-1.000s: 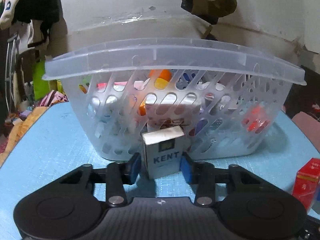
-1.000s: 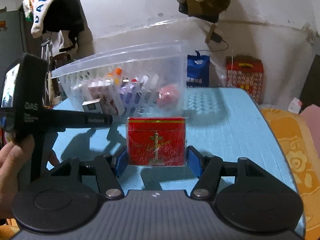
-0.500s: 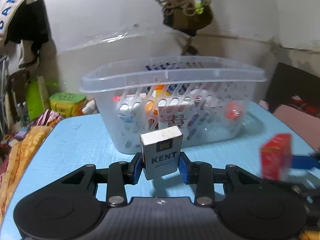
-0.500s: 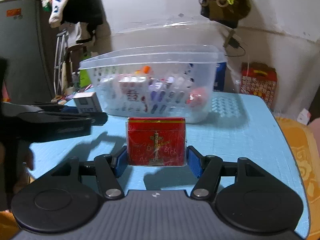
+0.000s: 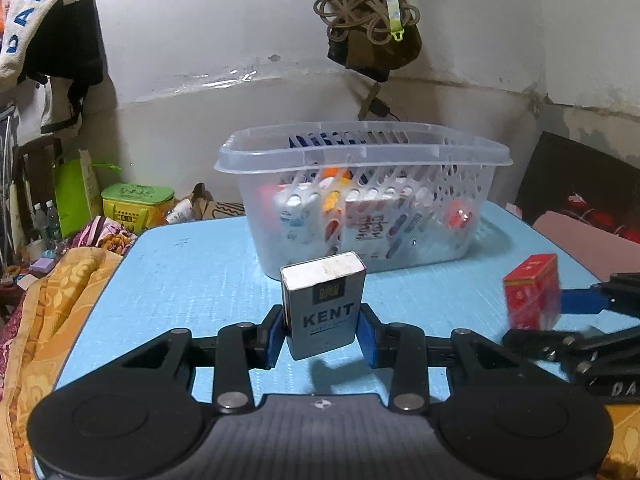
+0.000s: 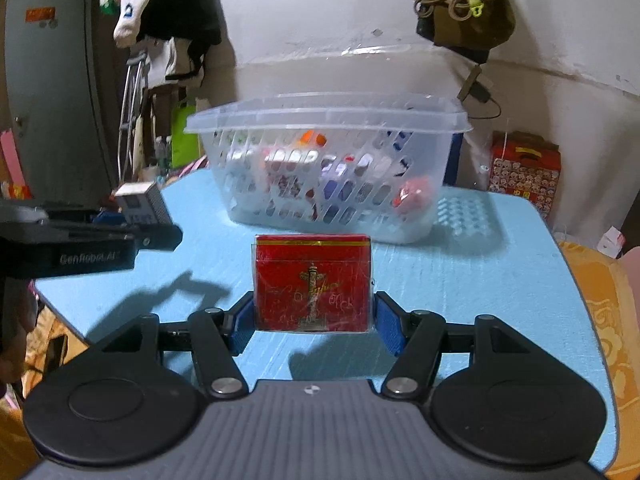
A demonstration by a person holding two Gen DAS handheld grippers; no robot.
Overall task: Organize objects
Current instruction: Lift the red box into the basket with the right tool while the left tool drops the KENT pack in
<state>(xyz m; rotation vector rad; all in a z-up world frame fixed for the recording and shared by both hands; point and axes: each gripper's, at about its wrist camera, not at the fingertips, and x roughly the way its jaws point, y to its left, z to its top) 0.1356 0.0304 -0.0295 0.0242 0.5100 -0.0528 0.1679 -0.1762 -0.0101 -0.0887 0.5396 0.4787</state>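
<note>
My left gripper [image 5: 323, 334] is shut on a grey KENT cigarette pack [image 5: 323, 304] and holds it upright above the blue table [image 5: 192, 280]. My right gripper [image 6: 314, 326] is shut on a red cigarette pack [image 6: 313, 288], also above the table. A clear slotted plastic basket [image 5: 360, 152] with several packs and small items inside stands at the table's far side; it also shows in the right wrist view [image 6: 328, 120]. The red pack [image 5: 532, 292] shows at the right of the left wrist view. The KENT pack [image 6: 140, 200] shows at the left of the right wrist view.
An orange patterned cloth [image 5: 52, 300] lies along the table's left edge and another [image 6: 600, 320] along its right edge. A green box [image 5: 138, 200] and bottles stand behind left. A red gift box [image 6: 524, 168] stands behind right. Bags hang on the wall.
Both grippers have pulled back from the basket with their packs still held. The basket now looks smaller and farther away in both views.
</note>
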